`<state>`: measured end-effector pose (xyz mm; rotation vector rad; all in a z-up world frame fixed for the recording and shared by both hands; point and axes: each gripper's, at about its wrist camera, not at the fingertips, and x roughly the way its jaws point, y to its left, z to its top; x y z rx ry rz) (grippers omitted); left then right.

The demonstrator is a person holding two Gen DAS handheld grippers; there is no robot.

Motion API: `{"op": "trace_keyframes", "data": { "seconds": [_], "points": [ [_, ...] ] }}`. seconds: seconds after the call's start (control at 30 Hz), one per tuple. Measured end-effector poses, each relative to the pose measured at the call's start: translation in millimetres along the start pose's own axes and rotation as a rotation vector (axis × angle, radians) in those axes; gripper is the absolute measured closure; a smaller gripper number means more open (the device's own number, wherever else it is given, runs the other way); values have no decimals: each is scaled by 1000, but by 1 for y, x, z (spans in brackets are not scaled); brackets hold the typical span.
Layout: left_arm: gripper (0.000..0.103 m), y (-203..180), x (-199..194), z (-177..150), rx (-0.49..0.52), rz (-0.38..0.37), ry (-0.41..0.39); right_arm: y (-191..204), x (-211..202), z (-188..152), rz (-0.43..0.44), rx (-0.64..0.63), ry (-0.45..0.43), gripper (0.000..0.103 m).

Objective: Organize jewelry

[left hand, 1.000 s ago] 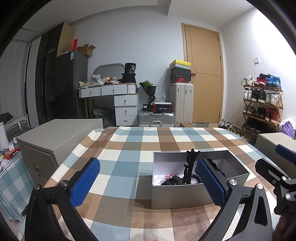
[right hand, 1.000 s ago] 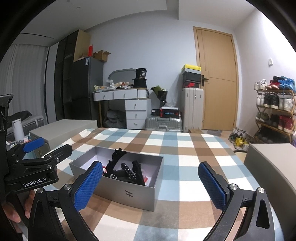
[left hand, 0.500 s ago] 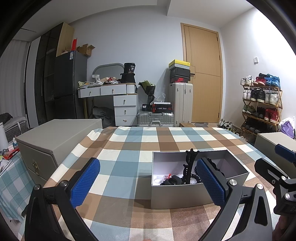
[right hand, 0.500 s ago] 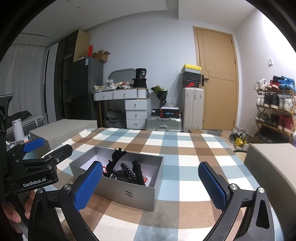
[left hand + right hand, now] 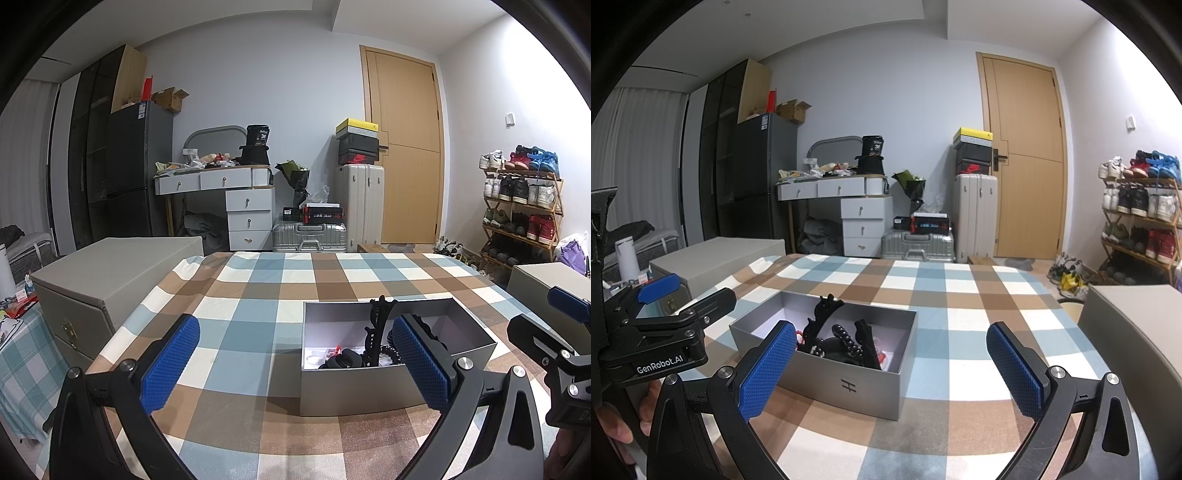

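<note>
Both the left tongs [image 5: 295, 363] and right tongs [image 5: 892, 363] gape wide and empty near the open grey box [image 5: 849, 387] on the desk [image 5: 960, 317], where tangled black jewelry [image 5: 842, 341] looks light, snaggy, best pinched by one protruding piece.

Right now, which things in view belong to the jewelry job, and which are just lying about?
Job:
open grey box
black hair clips and beads inside it
left gripper, open
right gripper, open

Lying about:
closed grey cases
suitcases
shoe rack
</note>
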<state>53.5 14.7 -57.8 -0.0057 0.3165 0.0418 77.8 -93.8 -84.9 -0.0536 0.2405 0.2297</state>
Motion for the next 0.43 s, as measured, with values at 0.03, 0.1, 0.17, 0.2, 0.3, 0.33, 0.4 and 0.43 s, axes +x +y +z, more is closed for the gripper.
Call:
{"op": "trace_keyframes", "data": {
  "seconds": [0.03,0.1,0.17,0.2,0.3,0.33,0.4,0.43],
  "points": [
    [1,0,0,0,0,0,0,0,0,0,0,0,0,0],
    [1,0,0,0,0,-1,1,0,0,0,0,0,1,0],
    [1,0,1,0,0,-1,1,0,0,0,0,0,0,0],
    [1,0,0,0,0,-1,1,0,0,0,0,0,0,0],
    [1,0,0,0,0,1,1,-1,0,0,0,0,0,0],
    [1,0,2,0,0,4,1,-1,0,0,0,0,0,0],
    [1,0,2,0,-1,5,2,0,0,0,0,0,0,0],
    [1,0,3,0,0,5,3,-1,0,0,0,1,1,0]
  ]
}}
